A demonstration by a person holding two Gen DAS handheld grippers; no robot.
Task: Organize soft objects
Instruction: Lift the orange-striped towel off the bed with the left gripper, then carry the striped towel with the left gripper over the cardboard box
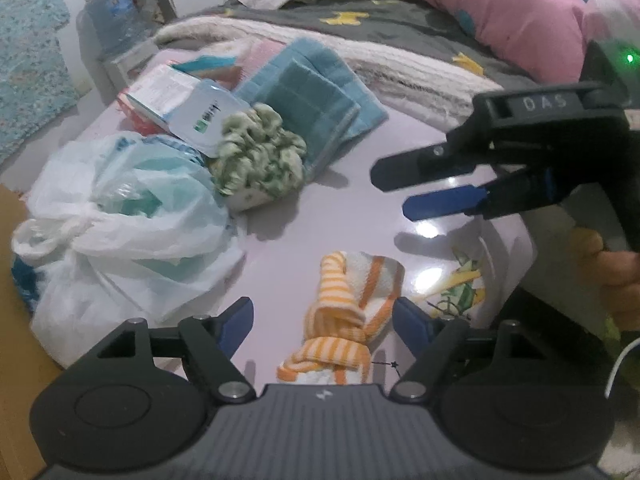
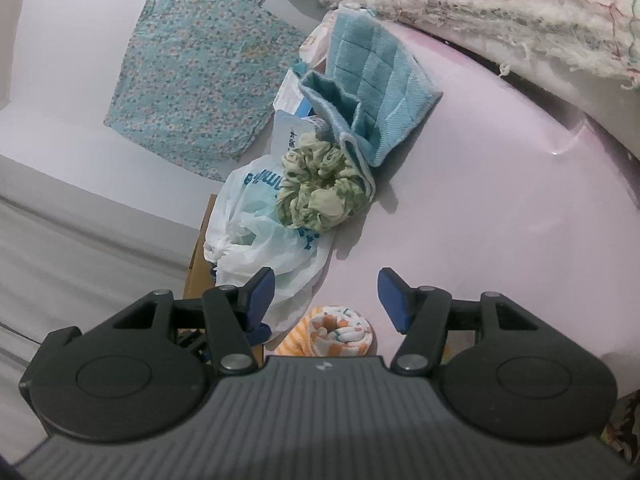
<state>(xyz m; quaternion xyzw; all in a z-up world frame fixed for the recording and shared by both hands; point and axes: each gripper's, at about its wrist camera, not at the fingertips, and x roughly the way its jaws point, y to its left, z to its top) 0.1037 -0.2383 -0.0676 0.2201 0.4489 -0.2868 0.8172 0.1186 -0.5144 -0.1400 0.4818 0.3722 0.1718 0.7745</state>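
Cloth (image 1: 340,320) – orange-striped, rolled – lay on the lilac tabletop (image 1: 352,200) between the left hand-held gripper's (image 1: 322,320) spread, untouching fingers. Only the left view showed the right hand-held gripper (image 1: 394,192) released and empty; only the right view showed the scrunchie (image 2: 320,188) touching the blue towel (image 2: 372,92).

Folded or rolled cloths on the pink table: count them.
2. The blue towel lies folded at the far side; the orange-striped cloth lies rolled between the left tool's open jaws. Others may hide under clutter.

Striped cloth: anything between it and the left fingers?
Nothing visible. The striped cloth lies on the pink surface right between the open left gripper fingers, pads clear of it. The right gripper hovers open farther off, not over it.
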